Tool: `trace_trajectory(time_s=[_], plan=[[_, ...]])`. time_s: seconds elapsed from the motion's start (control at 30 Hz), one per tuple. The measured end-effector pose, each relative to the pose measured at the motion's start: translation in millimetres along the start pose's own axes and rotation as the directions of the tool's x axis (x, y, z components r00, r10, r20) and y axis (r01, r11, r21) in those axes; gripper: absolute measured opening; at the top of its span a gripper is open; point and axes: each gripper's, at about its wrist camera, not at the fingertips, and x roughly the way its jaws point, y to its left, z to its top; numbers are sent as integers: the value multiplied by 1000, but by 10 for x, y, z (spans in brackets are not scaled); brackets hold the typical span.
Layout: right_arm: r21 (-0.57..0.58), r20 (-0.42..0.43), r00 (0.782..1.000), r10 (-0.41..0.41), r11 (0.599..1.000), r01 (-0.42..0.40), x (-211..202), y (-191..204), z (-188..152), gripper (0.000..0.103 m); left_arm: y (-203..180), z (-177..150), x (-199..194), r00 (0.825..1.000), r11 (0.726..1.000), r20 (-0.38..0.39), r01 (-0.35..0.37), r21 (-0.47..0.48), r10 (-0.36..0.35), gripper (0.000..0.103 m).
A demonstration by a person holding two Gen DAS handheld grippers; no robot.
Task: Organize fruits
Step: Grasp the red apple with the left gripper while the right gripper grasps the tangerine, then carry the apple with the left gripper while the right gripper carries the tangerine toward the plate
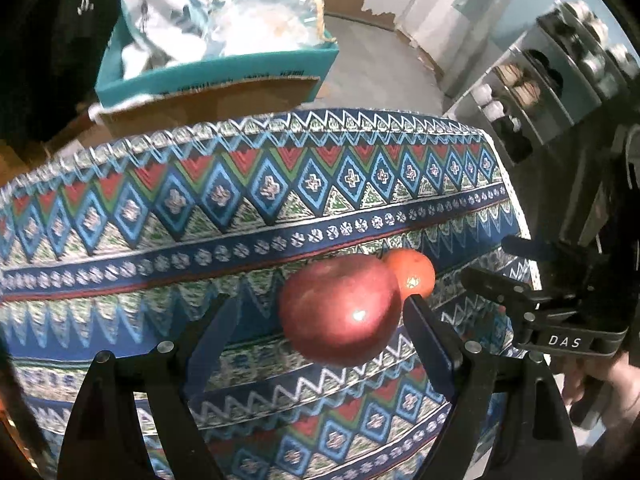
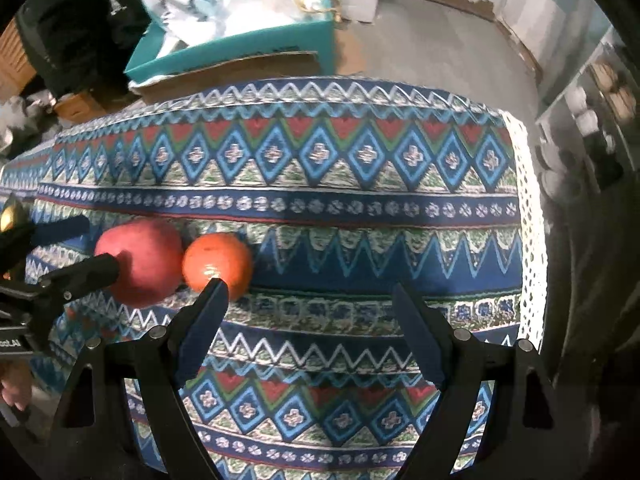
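Note:
A red apple (image 1: 340,312) (image 2: 140,260) and an orange (image 1: 414,272) (image 2: 218,262) lie touching on the patterned tablecloth (image 1: 280,184) (image 2: 320,152). My left gripper (image 1: 320,304) (image 2: 90,245) points down over the apple and is open. The apple sits between its fingers, close to the right finger (image 1: 424,328), with a clear gap to the left one. My right gripper (image 2: 310,290) (image 1: 492,260) is open just right of the orange, with only cloth between its fingers. Its left fingertip (image 2: 216,292) overlaps the orange's lower edge in the right wrist view.
Behind the table stands a teal box (image 1: 216,68) (image 2: 240,48) stuffed with plastic bags, on brown cardboard. A metal rack with small bottles (image 1: 540,88) stands at the right. The cloth's white lace edge (image 2: 528,220) marks the table's right side. A hand (image 1: 600,380) holds the right gripper.

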Motion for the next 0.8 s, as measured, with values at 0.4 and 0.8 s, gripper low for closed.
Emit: trace_trajectory(time_s=[0.4, 0.8], plan=[[28, 4, 1000, 20, 999, -20, -9, -150, 5, 84, -30, 8, 427, 994, 993, -82, 65, -94, -73, 82], [-10, -23, 999, 43, 999, -43, 207, 87, 15, 84, 89, -70, 293, 998, 999, -47, 30, -16, -31, 77]])
